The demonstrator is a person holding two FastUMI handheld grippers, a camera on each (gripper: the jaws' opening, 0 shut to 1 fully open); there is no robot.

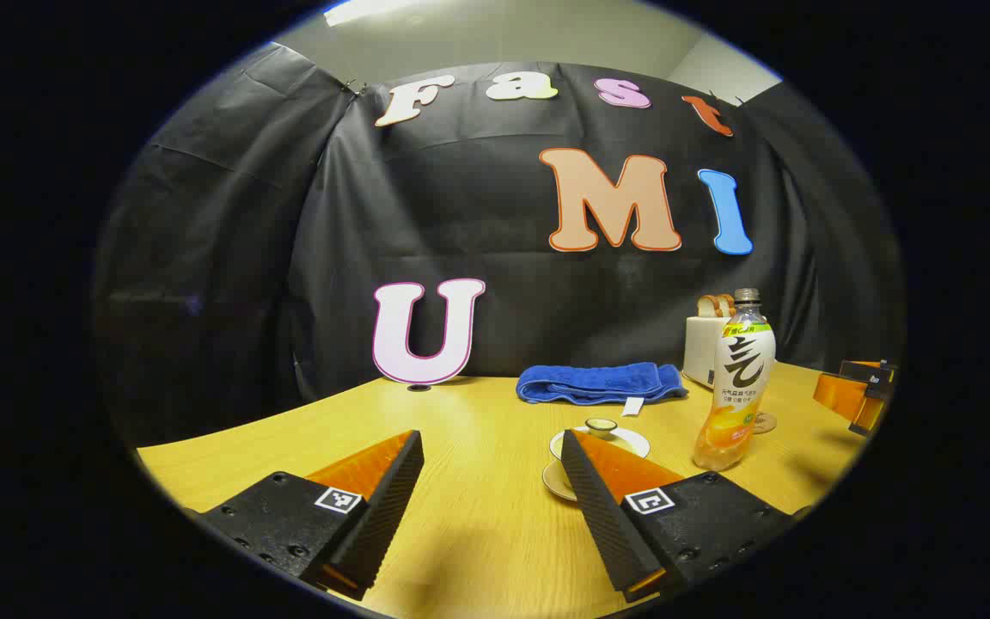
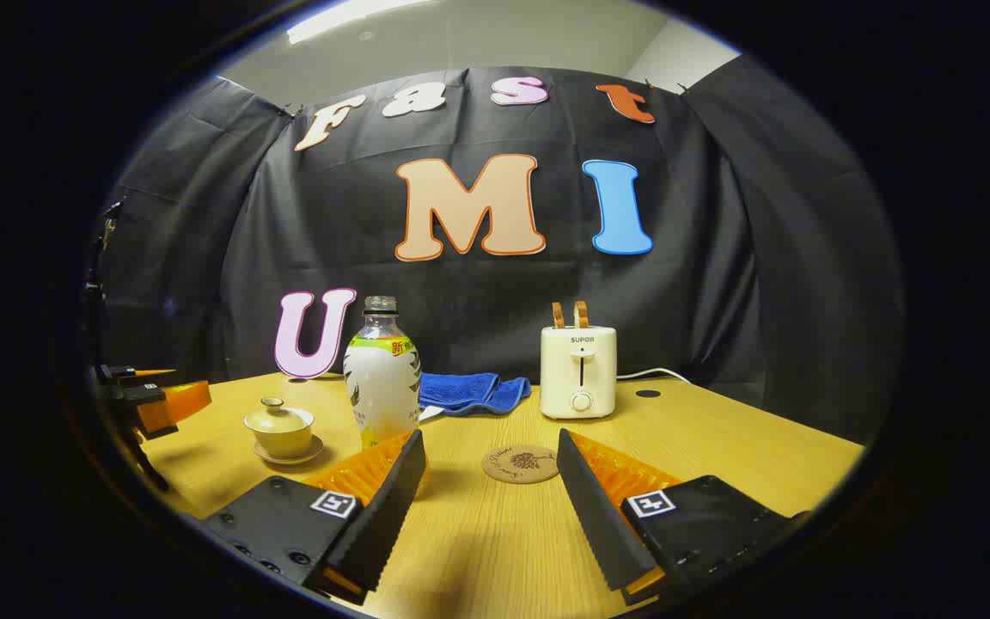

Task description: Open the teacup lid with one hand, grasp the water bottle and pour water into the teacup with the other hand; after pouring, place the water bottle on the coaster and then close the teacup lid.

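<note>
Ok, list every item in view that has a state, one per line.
Pale lidded ceramic teacup: lid on, standing on its saucer.
Clear plastic water bottle: upright on the table, cap off.
Round brown coaster: bare.
Cream toaster: two bread slices sticking up.
Blue towel: folded.
Left tool: open.
Right tool: open.

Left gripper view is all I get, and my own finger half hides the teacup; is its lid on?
Observer: Yes, the right gripper view shows the lid seated on the teacup, which stands on a saucer.
Operator: Is the coaster behind the water bottle free?
Observer: Yes, bare, lying in front of the toaster.
Operator: Is the right gripper holding anything?
Observer: No, its fingers stand open and empty.
</note>
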